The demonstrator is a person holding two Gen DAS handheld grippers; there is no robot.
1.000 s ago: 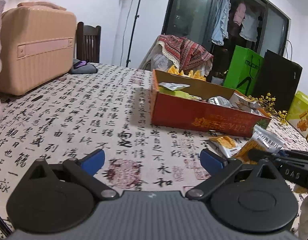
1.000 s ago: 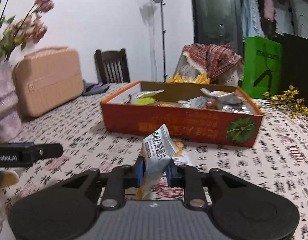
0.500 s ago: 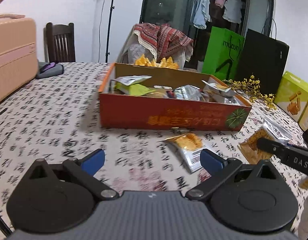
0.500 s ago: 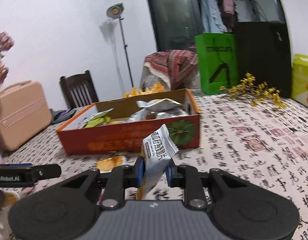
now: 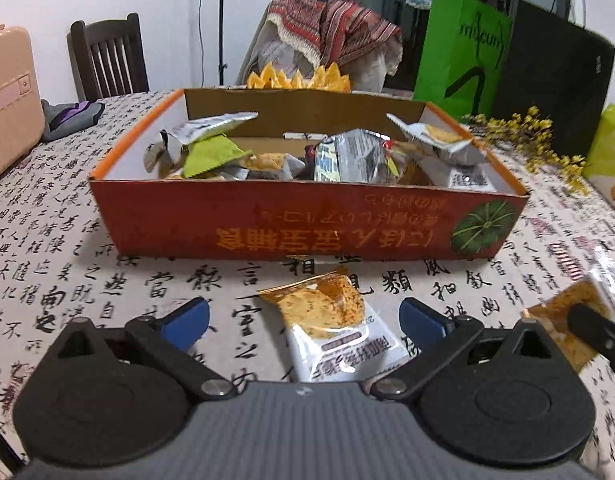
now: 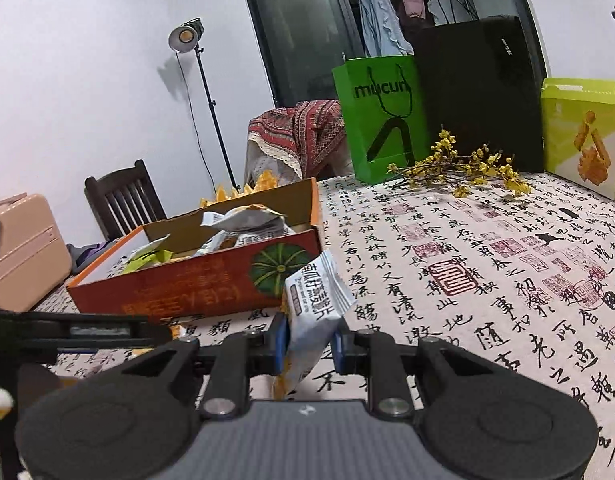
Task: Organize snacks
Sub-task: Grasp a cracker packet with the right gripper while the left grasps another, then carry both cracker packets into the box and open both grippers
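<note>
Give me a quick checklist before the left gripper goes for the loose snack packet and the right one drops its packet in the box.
1. Right gripper has a firm hold on the white packet: ok, pads pressed on both sides.
2. Left gripper open: ok, jaws wide, nothing between the pads.
3. Loose packet lined up between the left fingers: ok, lying flat on the tablecloth in front of the box.
4. Orange box has room: ok, already holds packets, but space shows at the back.
5. Right gripper over the box: not ok, it is beside the near corner.
6. Second loose packet reachable: cannot tell, partly hidden.
</note>
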